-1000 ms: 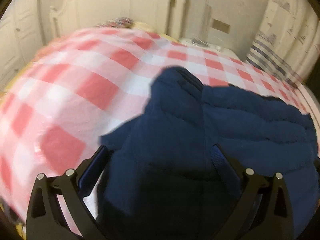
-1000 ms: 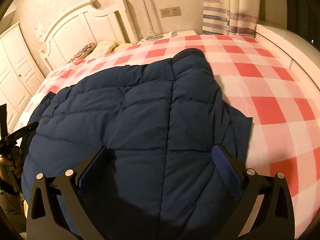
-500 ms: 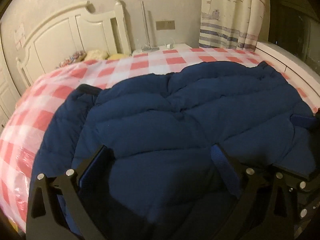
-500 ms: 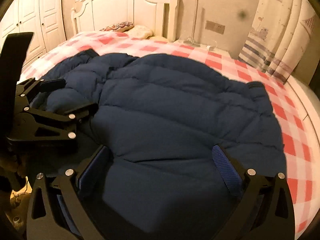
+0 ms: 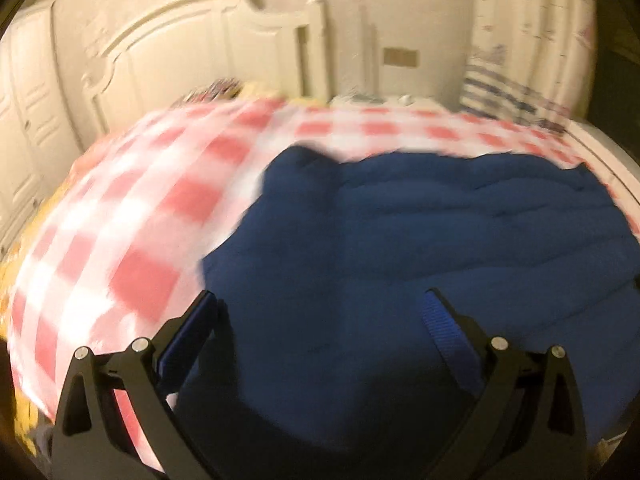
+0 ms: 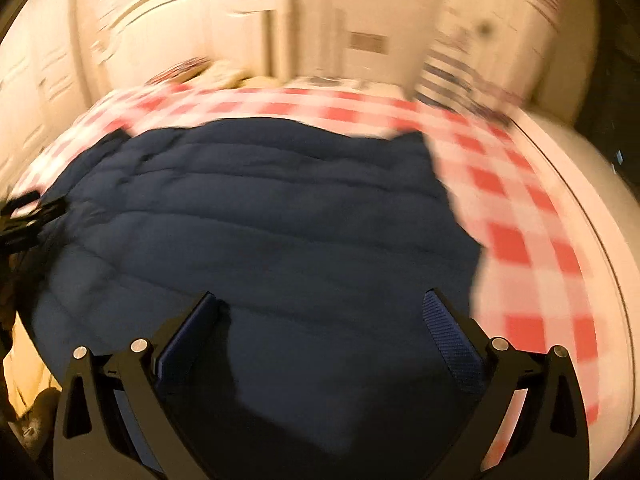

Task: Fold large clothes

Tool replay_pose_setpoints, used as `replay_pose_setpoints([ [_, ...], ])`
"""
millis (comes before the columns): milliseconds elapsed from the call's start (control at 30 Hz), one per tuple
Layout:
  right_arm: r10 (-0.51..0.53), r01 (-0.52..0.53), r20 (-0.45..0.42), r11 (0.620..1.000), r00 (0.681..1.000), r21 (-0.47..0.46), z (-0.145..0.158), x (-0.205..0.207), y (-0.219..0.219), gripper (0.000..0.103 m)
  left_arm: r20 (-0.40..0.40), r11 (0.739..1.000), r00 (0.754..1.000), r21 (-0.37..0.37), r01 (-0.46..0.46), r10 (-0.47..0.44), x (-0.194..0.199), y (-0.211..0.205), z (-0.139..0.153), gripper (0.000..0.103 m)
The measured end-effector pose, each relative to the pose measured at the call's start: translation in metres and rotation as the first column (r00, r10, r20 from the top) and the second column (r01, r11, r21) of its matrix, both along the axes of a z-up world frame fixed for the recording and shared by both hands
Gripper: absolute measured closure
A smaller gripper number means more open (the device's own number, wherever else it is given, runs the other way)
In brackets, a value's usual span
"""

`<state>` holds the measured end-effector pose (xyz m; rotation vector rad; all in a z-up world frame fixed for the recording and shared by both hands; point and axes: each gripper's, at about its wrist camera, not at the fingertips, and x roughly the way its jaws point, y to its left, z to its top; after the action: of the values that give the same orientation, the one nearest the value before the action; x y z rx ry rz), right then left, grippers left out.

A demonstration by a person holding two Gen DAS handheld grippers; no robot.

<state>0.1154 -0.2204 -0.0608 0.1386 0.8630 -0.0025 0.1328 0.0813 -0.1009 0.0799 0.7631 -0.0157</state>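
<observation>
A dark blue quilted puffer jacket (image 5: 420,240) lies spread on a bed with a red-and-white checked cover (image 5: 132,240). My left gripper (image 5: 320,308) is open and empty above the jacket's near left part. In the right wrist view the jacket (image 6: 260,220) fills the middle, and my right gripper (image 6: 320,308) is open and empty above its near edge. The left gripper (image 6: 28,216) shows as a dark shape at the far left of that view. Both views are motion-blurred.
A white headboard (image 5: 192,60) stands at the far end of the bed, with pillows (image 6: 200,72) below it. A striped curtain (image 5: 516,80) hangs at the right. White wardrobe doors (image 5: 24,120) are at the left. The bed's white side edge (image 6: 580,200) runs along the right.
Both cameras have swung: the left view now faces more to the left, showing bare checked cover again. The right view has backed away from the left gripper. The jacket lies as before.
</observation>
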Motion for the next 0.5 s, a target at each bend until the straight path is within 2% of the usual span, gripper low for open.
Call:
replay_pose_setpoints([
  [133,-0.037,0.037,-0.007,0.976,0.999,0.215,-0.032,-0.019,-0.039,0.005,-0.003,0.998,1.000,-0.067,0.020,-0.020,-0.001,0.019,-0.015,0.002],
  [167,-0.038,0.038,-0.004,0.961,0.999,0.274,-0.040,-0.020,-0.045,0.004,-0.004,0.998,1.000,-0.060,0.016,-0.016,0.001,0.019,-0.016,0.002],
  [200,-0.040,0.033,0.018,0.958,0.999,0.285,-0.042,-0.022,-0.046,0.004,-0.008,0.999,1.000,-0.048,0.011,-0.012,0.003,0.016,-0.016,0.002],
  [300,-0.042,0.045,-0.019,0.968,0.999,0.247,-0.037,-0.018,-0.040,0.005,-0.037,1.000,0.999,-0.028,0.010,-0.011,0.006,0.013,-0.016,0.002],
  [400,-0.050,0.053,-0.033,0.993,0.998,0.105,-0.015,-0.017,-0.028,0.005,-0.080,0.999,0.997,-0.045,-0.008,0.004,0.008,0.020,-0.007,0.002],
  [433,-0.054,0.055,-0.020,0.998,0.998,0.040,-0.002,-0.017,-0.022,0.005,-0.069,0.999,0.998,-0.043,-0.014,0.011,0.009,0.020,0.003,0.003],
  [500,-0.025,0.025,0.024,1.000,0.999,0.011,0.017,-0.013,-0.011,0.005,-0.013,0.999,1.000,-0.045,-0.001,0.000,0.009,0.016,0.023,0.003],
])
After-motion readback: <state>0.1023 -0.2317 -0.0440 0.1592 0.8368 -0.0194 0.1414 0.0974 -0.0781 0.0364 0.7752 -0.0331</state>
